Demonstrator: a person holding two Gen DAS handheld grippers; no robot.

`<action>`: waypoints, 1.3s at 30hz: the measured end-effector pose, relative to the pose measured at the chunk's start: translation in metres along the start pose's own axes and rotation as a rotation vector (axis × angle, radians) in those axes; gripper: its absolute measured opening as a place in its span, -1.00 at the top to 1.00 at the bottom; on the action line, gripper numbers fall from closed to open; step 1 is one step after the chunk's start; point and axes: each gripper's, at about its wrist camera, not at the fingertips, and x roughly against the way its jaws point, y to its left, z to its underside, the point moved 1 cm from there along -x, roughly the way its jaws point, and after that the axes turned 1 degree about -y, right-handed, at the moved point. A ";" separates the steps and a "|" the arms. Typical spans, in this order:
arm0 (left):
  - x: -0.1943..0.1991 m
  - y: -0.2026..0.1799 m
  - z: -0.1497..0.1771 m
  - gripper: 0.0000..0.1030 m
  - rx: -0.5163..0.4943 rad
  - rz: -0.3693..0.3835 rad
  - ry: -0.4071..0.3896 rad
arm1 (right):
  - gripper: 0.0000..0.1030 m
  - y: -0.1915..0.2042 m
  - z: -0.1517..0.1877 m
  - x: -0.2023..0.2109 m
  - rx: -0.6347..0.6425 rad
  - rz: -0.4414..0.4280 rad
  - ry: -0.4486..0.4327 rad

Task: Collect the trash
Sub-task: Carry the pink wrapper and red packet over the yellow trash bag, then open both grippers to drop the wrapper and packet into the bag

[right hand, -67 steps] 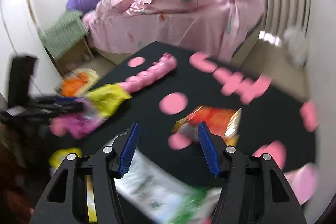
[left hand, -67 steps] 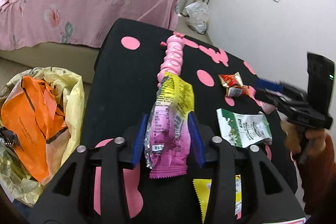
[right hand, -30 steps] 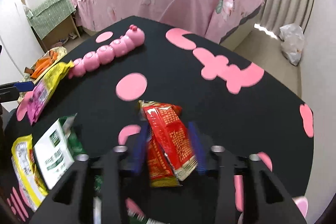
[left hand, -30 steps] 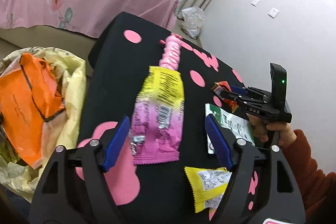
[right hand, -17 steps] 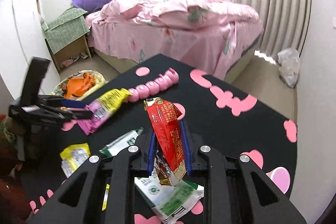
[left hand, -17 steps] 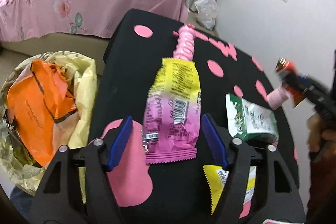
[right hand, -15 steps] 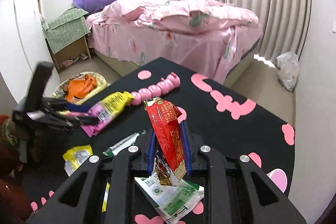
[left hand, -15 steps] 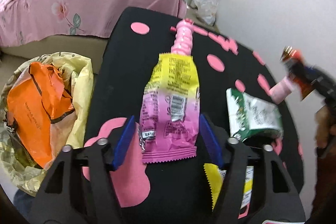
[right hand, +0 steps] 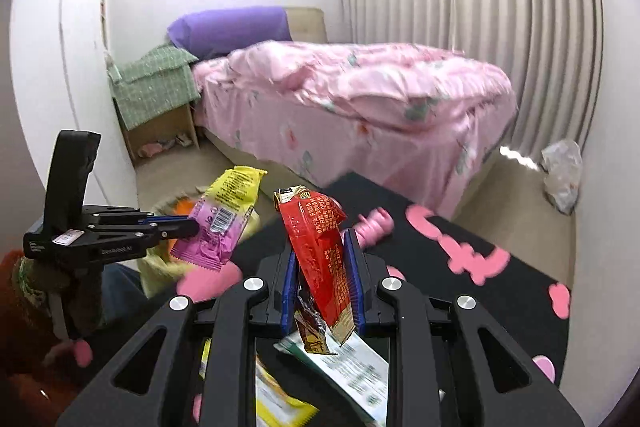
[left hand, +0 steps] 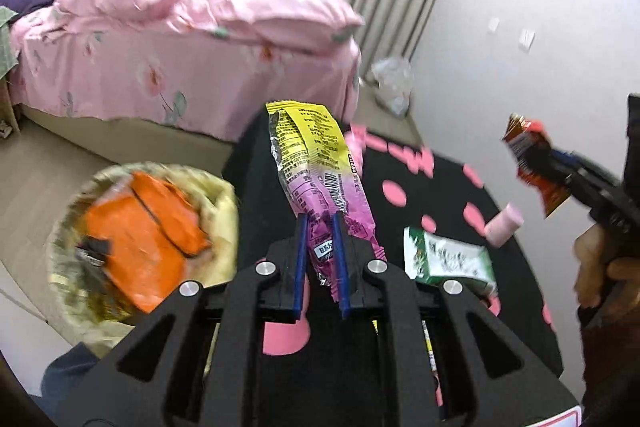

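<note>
Left gripper (left hand: 319,227): its jaws have just been closing, and now they pinch the lower part of the yellow and pink wrapper (left hand: 316,163). The wrapper stands up from the blue pads and leans away, above the black table (left hand: 440,187).
Right gripper (right hand: 322,255): its jaws press on the red wrapper (right hand: 320,247), which stands between the pads; its crumpled lower end hangs under them.
Left gripper from the right wrist view: it is at the left of the picture, held by a hand (right hand: 36,275) in a dark sleeve, with the yellow and pink wrapper in front of it.
Right gripper from the left wrist view: it is at the right edge, up in the air with the red wrapper, clear of the table.
Trash on the table: a green and white packet (left hand: 448,261) lies flat, near a small pink cylinder (left hand: 504,225). A yellow packet (right hand: 276,403) lies under the right gripper.
Pink caterpillar toy (right hand: 374,221): it lies on the table, beyond the red wrapper.
Trash basket (left hand: 68,267): it stands on the floor just beside the left edge of the table, with a yellowish liner and an orange bag (left hand: 140,235) inside.
Background: a bed with a pink cover (right hand: 360,95) and a white plastic bag (right hand: 562,171) on the floor by the curtain.
</note>
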 end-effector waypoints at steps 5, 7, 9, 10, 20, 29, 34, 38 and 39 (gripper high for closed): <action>0.038 0.027 -0.008 0.77 0.035 -0.015 -0.054 | 0.55 0.034 -0.014 -0.006 0.037 -0.041 -0.024; 0.048 0.040 -0.007 0.76 0.043 -0.034 -0.066 | 0.55 0.048 -0.018 -0.012 0.051 -0.056 -0.019; 0.055 0.054 -0.005 0.77 0.060 -0.047 -0.069 | 0.54 0.060 -0.021 -0.019 0.062 -0.068 -0.010; 0.058 0.059 -0.004 0.77 0.065 -0.051 -0.070 | 0.54 0.066 -0.022 -0.021 0.067 -0.073 -0.006; 0.074 0.134 0.011 0.76 0.118 -0.159 -0.050 | 0.54 0.112 -0.036 -0.052 0.072 -0.148 0.034; 0.019 0.185 0.040 0.76 0.158 -0.225 0.100 | 0.54 0.135 -0.035 -0.137 0.032 -0.237 0.177; -0.029 0.182 0.049 0.75 0.111 -0.208 0.185 | 0.54 0.142 -0.025 -0.204 0.025 -0.250 0.306; -0.050 0.173 0.056 0.75 0.055 -0.202 0.239 | 0.54 0.145 -0.011 -0.252 0.022 -0.236 0.423; -0.049 0.175 0.058 0.75 0.065 -0.191 0.240 | 0.54 0.145 -0.007 -0.266 0.022 -0.238 0.463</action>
